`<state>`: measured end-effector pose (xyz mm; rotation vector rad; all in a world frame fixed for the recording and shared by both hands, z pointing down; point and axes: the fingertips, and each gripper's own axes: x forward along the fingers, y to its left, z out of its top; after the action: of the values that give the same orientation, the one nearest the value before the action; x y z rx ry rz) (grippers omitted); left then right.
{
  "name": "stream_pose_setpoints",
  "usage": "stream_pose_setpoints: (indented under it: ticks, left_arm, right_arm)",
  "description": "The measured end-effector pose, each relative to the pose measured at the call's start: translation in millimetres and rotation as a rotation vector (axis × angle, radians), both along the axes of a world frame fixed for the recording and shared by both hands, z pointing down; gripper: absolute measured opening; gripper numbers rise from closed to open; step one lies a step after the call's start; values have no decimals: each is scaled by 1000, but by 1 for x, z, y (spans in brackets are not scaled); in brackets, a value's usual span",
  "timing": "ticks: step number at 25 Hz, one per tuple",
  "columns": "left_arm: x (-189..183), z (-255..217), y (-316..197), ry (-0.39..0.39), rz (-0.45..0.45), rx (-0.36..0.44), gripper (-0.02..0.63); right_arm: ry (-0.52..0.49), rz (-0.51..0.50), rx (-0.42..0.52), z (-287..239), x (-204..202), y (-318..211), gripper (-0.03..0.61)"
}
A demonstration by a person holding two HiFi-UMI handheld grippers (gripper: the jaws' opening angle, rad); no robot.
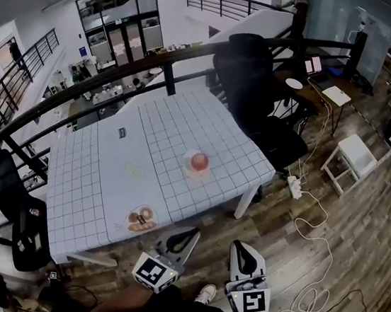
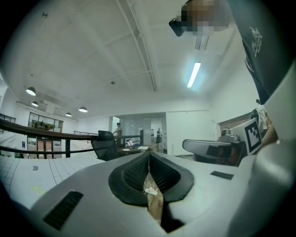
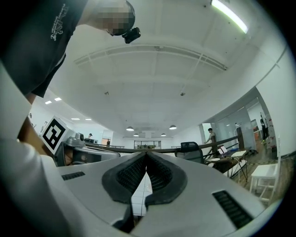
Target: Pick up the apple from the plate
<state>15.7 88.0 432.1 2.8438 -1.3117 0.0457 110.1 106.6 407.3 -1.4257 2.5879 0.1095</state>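
A red apple [image 1: 199,161] rests on a small clear plate [image 1: 187,170] near the middle of the table with the white checked cloth [image 1: 107,176]. Both grippers hover over the wooden floor, short of the table's near edge and well apart from the apple. In the head view my left gripper [image 1: 192,232] is shut with nothing in it, and its own view shows the pads of my left gripper [image 2: 149,156] pressed together. My right gripper [image 1: 238,245] sits beside it, and its tips meet in the right gripper view [image 3: 146,154] with nothing between them. The apple shows in neither gripper view.
A second plate [image 1: 141,220] with brown food sits at the table's near edge, and a small dark object [image 1: 122,133] lies farther back. Black office chairs [image 1: 254,88] [image 1: 12,195] stand at the far right and near left. A white stool [image 1: 356,155] and cables [image 1: 308,224] are on the floor.
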Motion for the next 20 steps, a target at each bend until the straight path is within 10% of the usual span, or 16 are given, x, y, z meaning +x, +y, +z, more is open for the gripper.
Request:
stream_pose_setpoints:
  ticks: [20]
  left_arm:
    - [-23, 41, -65, 3, -132, -11, 23]
  right_arm:
    - [69, -122, -56, 44, -26, -77, 23]
